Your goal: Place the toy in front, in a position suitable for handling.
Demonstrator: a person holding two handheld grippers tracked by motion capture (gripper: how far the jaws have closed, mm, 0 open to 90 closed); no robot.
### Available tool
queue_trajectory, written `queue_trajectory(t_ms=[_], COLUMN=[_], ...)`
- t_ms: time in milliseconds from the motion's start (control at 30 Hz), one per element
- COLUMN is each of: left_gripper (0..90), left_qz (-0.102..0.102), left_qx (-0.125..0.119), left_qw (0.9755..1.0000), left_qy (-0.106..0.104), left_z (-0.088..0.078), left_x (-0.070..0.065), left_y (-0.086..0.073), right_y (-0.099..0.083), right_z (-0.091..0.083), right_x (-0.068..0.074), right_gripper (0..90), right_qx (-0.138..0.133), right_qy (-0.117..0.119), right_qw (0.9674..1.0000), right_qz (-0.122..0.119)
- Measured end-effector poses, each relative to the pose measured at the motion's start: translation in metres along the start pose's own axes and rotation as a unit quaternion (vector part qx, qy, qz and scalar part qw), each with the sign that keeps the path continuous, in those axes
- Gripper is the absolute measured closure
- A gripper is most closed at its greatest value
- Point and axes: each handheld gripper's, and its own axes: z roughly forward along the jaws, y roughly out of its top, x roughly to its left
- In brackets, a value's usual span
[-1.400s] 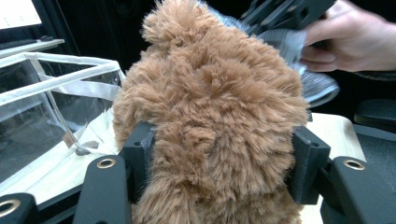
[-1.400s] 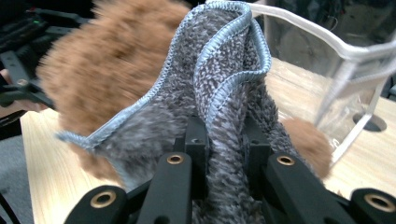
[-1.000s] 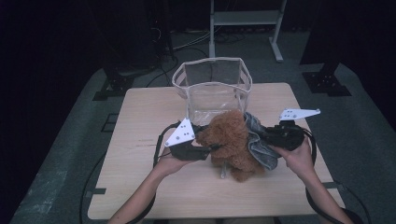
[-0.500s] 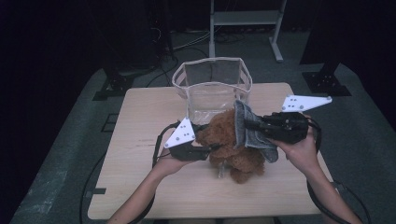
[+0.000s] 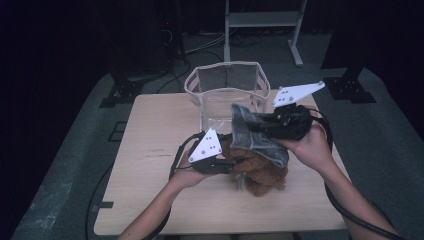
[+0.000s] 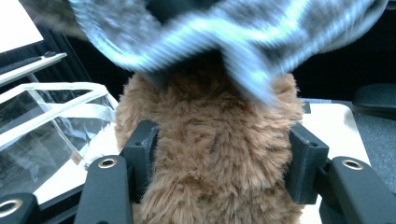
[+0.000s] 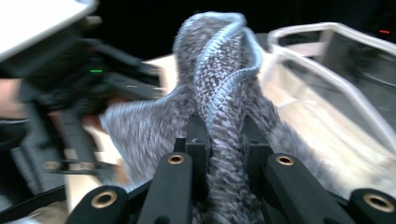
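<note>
Plush toy (image 5: 260,172) on desk (image 5: 150,190), near its middle, toward person's side. Left claw (image 5: 239,162) at toy's left flank, jaws either side of toy body, pads pressing fur (image 6: 219,154). Knitted garment (image 5: 252,137) above toy, draped over its top, raised off desk. Right claw (image 5: 257,129) right of garment, pinching bunched fold of it (image 7: 224,140). Clear mesh-sided bag (image 5: 225,87) behind toy and garment, upright at desk's far edge. Metal rack (image 5: 262,20) on floor beyond desk.
</note>
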Motion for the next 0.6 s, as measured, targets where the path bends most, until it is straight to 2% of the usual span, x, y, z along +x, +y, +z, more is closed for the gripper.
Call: queue_trajectory(t_ms=[33, 67, 167, 200, 233, 267, 333, 433, 567, 600], left_gripper=[39.7, 39.7, 39.6, 39.5, 39.4, 39.3, 38.8, 36.9, 35.7, 35.5], left_qz=[0.0, 0.006, 0.007, 0.009, 0.009, 0.002, -0.006, -0.024, -0.038, -0.05], left_qx=[0.0, 0.002, 0.002, 0.004, 0.004, 0.003, 0.002, -0.002, 0.002, 0.002], left_qw=[1.0, 1.0, 1.0, 1.0, 1.0, 1.0, 1.0, 0.9996, 0.9991, 0.9984], left_qy=[0.0, -0.001, 0.0, 0.002, 0.002, 0.004, 0.007, 0.014, 0.021, 0.027], left_z=[0.0, 0.0, -0.001, -0.004, -0.004, -0.007, -0.011, -0.017, -0.026, -0.034], left_x=[0.0, -0.002, -0.003, -0.002, -0.002, 0.0, 0.002, 0.005, 0.008, 0.009], left_y=[0.0, 0.001, 0.0, -0.001, -0.001, -0.004, -0.007, -0.016, -0.027, -0.036], right_y=[0.0, 0.001, 0.001, -0.003, -0.003, -0.011, -0.021, -0.04, -0.063, -0.067], right_z=[0.0, 0.004, 0.005, 0.001, 0.001, -0.006, -0.012, -0.011, 0.009, 0.014], right_x=[0.0, 0.008, 0.01, 0.003, 0.003, -0.007, -0.014, -0.018, -0.018, -0.017], right_gripper=[77.1, 77.0, 77.0, 77.0, 77.0, 77.0, 76.8, 76.7, 76.7, 76.7], right_qx=[0.0, 0.001, 0.0, -0.013, -0.013, -0.034, -0.055, -0.08, -0.089, -0.089], right_qy=[0.0, 0.01, 0.003, -0.008, -0.008, -0.023, -0.029, -0.015, 0.002, 0.005], right_qw=[1.0, 0.9998, 0.9997, 0.9999, 0.9999, 0.9991, 0.9976, 0.9952, 0.9934, 0.9929], right_qz=[0.0, -0.015, -0.022, -0.008, -0.008, 0.012, 0.029, 0.055, 0.072, 0.079])
